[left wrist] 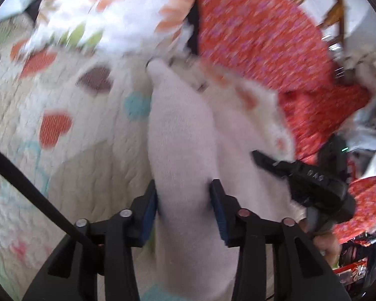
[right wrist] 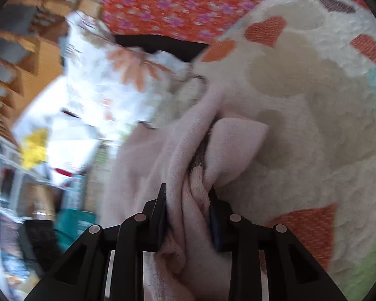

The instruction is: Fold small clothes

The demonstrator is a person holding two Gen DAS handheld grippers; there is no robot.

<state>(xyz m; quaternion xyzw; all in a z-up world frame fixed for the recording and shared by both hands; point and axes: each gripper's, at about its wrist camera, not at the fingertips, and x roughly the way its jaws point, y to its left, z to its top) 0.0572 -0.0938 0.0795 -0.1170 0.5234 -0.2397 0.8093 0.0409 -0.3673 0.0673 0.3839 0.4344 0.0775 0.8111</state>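
left gripper (left wrist: pixel 185 198): clamped on pale pink garment (left wrist: pixel 180 135), blue-padded jaws pressed against both sides of a long fold running away from the camera
right gripper (right wrist: pixel 188 200): pinched tight on a bunched wad of the same pink cloth (right wrist: pixel 188 150), several folds squeezed between the jaws
right gripper from left view (left wrist: pixel 275 163): black, off to the right, tips against the pink fabric edge; jaw gap not readable from there
pink garment position: stretched between both grippers, over the quilt, far end near the floral cloth; lifted or resting, cannot tell
pink garment detail: fuzzy knit, one flap folded out to the right in right wrist view, dark seam or lining in the crease
quilt (left wrist: pixel 62 130): cream, textured, orange, brown and teal heart patches, beneath the garment
floral cloth (left wrist: pixel 107 12): white with orange flowers and green leaves, beyond the garment, blurred
red fabric (left wrist: pixel 263 40): red-orange, small pink flowers, upper right in left view, top in right view
wooden furniture (right wrist: pixel 20 57): slatted, left edge of right view, blurred
clutter: packets and coloured items at right edge of left view, too blurred to name
black cable (left wrist: pixel 32 190): crossing lower left of left view diagonally
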